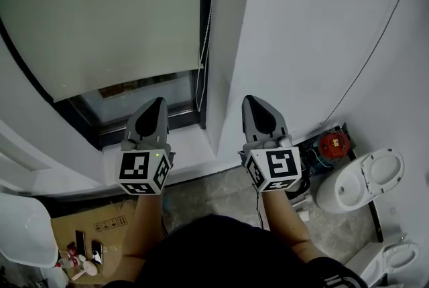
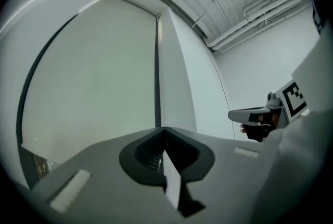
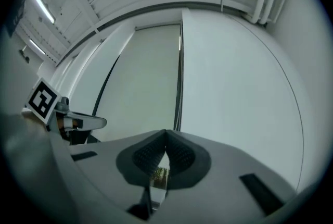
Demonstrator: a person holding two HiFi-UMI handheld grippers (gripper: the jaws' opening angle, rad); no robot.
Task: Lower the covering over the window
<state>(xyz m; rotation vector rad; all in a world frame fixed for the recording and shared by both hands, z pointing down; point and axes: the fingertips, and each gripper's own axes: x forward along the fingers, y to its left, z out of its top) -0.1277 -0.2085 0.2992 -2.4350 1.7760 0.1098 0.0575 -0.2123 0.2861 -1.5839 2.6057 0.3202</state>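
Blind (image 1: 100, 12) left of wall (image 1: 315, 32); toilet (image 1: 365, 179), seemingly, below at right.

The grey, tapered left gripper (image 1: 156, 104) and right gripper (image 1: 252, 101) each bear a white cube (image 1: 142, 171) with black square markers. The person wears a black top (image 1: 221, 248).

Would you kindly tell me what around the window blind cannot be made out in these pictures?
Roller blind: top cut off by the head view's upper edge.
Bead chain: too thin in the head view to trace its lower end.
Window glass: only a strip shows below the blind; the left claw covers part, head view.
Small items by the cardboard box: too small to name, head view.
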